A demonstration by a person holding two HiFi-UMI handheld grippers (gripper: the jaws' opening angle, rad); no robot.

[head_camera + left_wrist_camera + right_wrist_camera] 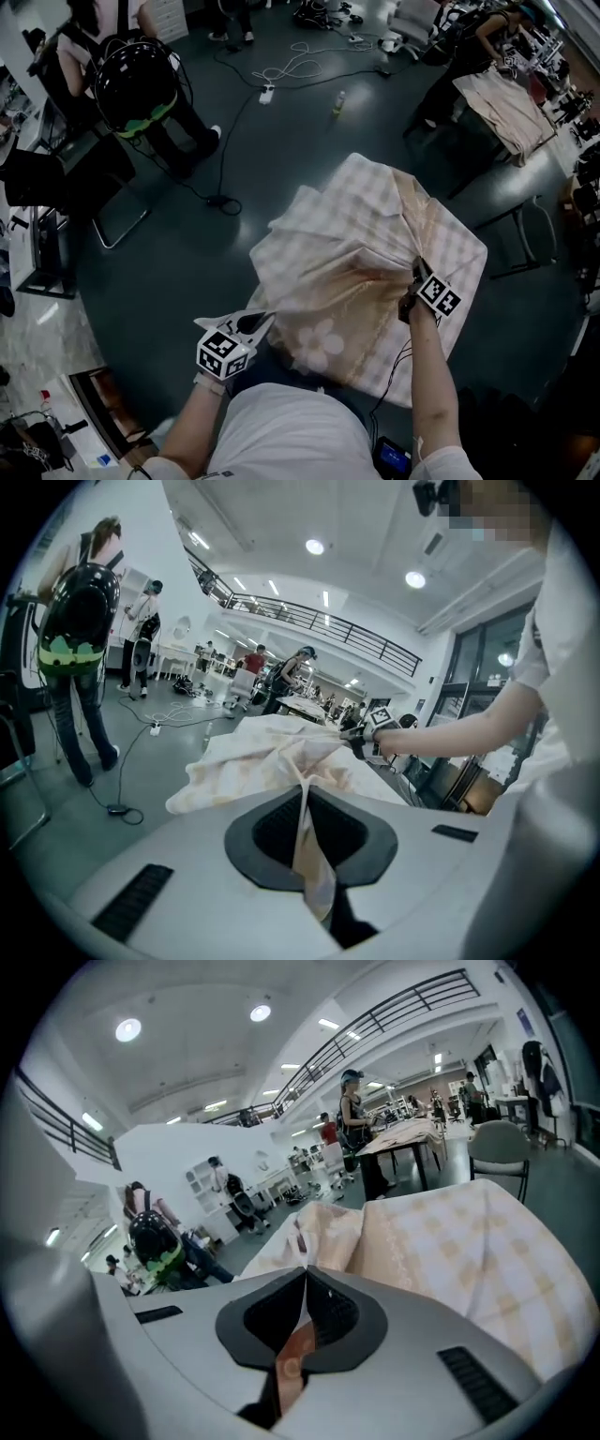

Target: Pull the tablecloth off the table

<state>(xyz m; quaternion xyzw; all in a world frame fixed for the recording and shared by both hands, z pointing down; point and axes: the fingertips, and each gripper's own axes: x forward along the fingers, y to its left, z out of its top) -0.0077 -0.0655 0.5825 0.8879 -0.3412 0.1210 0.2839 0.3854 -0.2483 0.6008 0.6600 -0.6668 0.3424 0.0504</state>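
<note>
**Tablecloth [370,248].** Pale check with a flower-print panel. I judge it soft, limp and light. It creases wherever you draw it and holds no shape. Expect some drag where it hangs over edges. It is not fragile, but it slips easily out of a thin pinch.

**Left gripper [302,797], nearest you.** The jaws are closed on a narrow fold of the cloth's near edge. A taut strip of fabric runs forward out of them. The hold looks slim, so if you regrip, gather a thicker bunch at the hem.

**Ahead of the left jaws.** The body of the cloth is heaped in loose ridges. It rises towards your other tool.

**Right gripper [305,1277], farther out.** The jaws are clamped on a gathered fold near the cloth's middle, and creases fan out from that pinch.

**Beyond the right jaws.** A flatter checked stretch lies spread out, with its far edges drooping. The table is hidden beneath the cloth.
</note>
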